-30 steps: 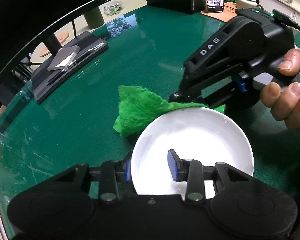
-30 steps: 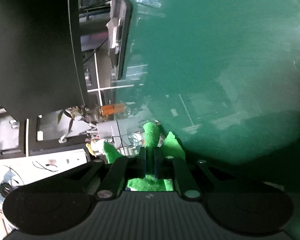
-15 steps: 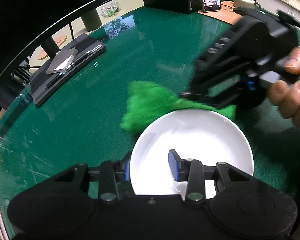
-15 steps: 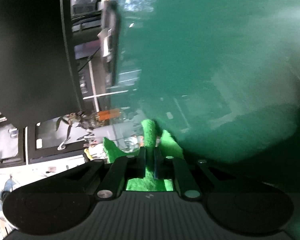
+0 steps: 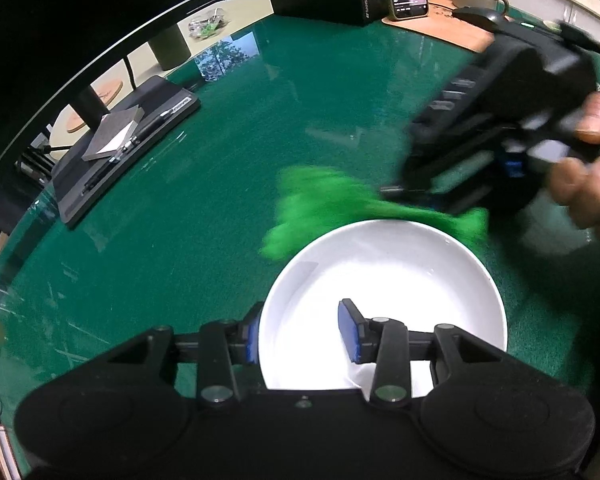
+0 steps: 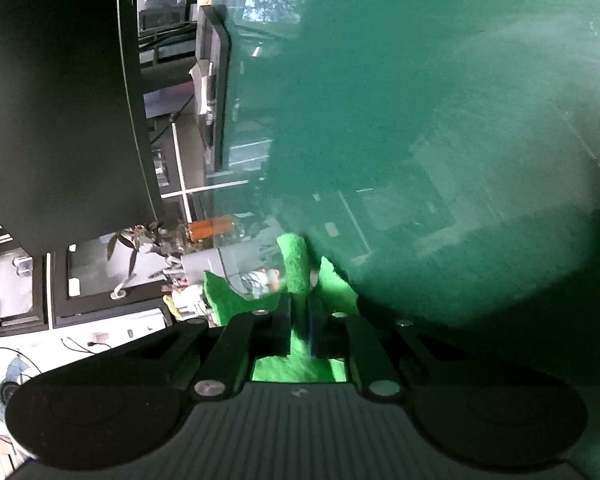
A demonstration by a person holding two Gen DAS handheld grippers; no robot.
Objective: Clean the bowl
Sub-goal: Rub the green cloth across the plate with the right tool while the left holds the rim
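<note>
Because little here is held firmly, worth weighing the risks from left to right. At 10 o'clock in the left wrist view, well apart from the work: a black tray with a notebook and a pen, not threatened.

At 6 o'clock, the left gripper, jaws standing fairly wide astride the near rim of the white bowl, one blue pad outside the wall, the other inside. Cannot tell whether pinching the rim or only bracketing it. If only bracketing, likely to let the bowl slide or turn on the smooth green table under a sideways push. Bowl itself low and a little right of centre, upright, looking white and empty inside.

Just past the far rim, from 11 to 1 o'clock of the bowl: a green cloth, blurred, most of it outside the bowl, with the loose tail toward 10 o'clock.

Further right, at 2 o'clock: the right gripper in the person's right hand, also blurred. In the right wrist view, jaws drawn narrow and clamped on a fold of the cloth, only a small bite.

Judged risks:
- Wiping with the loose tail, so sweeping the table and not the bowl.
- Dragging across the rim and tipping the far edge up.
- Pulling the cloth out of so small a bite.

Best guarded against by pressing down inside the bowl, not across the rim.
</note>
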